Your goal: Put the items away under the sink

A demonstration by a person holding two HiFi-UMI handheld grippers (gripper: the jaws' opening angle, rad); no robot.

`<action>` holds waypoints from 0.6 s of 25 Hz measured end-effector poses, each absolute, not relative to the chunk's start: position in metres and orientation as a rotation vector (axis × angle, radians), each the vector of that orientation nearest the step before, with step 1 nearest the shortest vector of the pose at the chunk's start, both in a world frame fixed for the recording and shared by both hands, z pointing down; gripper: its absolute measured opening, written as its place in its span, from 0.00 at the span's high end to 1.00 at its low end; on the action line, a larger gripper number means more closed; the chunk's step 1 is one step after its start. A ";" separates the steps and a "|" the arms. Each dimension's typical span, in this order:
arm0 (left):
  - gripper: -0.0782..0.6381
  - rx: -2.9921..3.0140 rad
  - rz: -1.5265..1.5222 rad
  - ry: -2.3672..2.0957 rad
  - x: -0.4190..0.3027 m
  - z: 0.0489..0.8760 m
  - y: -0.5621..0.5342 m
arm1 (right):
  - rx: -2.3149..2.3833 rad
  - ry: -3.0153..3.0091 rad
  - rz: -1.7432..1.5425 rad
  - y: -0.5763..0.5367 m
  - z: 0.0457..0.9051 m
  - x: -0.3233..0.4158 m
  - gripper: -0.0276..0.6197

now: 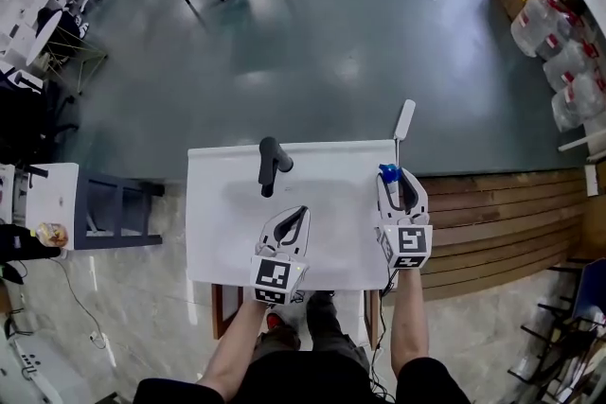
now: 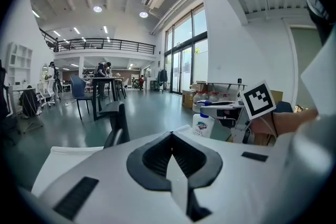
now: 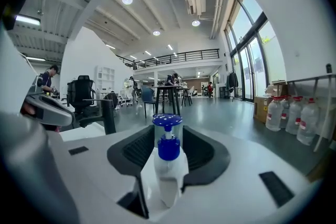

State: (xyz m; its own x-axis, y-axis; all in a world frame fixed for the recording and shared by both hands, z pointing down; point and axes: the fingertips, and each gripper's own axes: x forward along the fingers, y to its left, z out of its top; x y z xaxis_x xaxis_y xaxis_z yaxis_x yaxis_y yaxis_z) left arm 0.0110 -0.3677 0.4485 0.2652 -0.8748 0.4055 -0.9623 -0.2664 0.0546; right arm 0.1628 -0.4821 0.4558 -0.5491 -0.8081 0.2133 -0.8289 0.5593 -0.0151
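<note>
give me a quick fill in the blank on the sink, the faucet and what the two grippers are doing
1. The pump seen in the right gripper view is ____.
2. The right gripper has its tongs open around the ____.
3. The faucet on the white sink is ____.
4. The left gripper has nothing in its tongs, which are ____.

Missing words: blue; bottle; black; shut
</note>
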 end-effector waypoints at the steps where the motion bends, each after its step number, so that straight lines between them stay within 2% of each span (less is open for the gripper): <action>1: 0.88 2.247 0.433 -1.692 0.010 0.450 -0.367 | 1.393 -2.607 0.165 -0.483 0.456 0.163 0.69; 5: 0.88 2.234 0.444 -1.698 0.007 0.452 -0.364 | 1.421 -2.598 0.139 -0.487 0.454 0.163 0.70; 10: 0.88 2.229 0.435 -1.713 0.003 0.449 -0.362 | 1.427 -2.597 0.107 -0.488 0.451 0.161 0.79; 15: 0.88 2.234 0.432 -1.724 -0.001 0.446 -0.357 | 1.425 -2.595 0.117 -0.488 0.452 0.159 0.80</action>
State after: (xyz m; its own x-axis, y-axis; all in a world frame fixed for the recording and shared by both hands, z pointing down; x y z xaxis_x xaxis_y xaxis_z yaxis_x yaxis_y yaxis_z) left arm -0.0006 -0.3572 0.4458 0.2406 -0.8829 0.4032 -0.9687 -0.2445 0.0425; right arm 0.1588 -0.4878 0.4523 -0.5254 -0.8286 0.1933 -0.8426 0.5382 0.0167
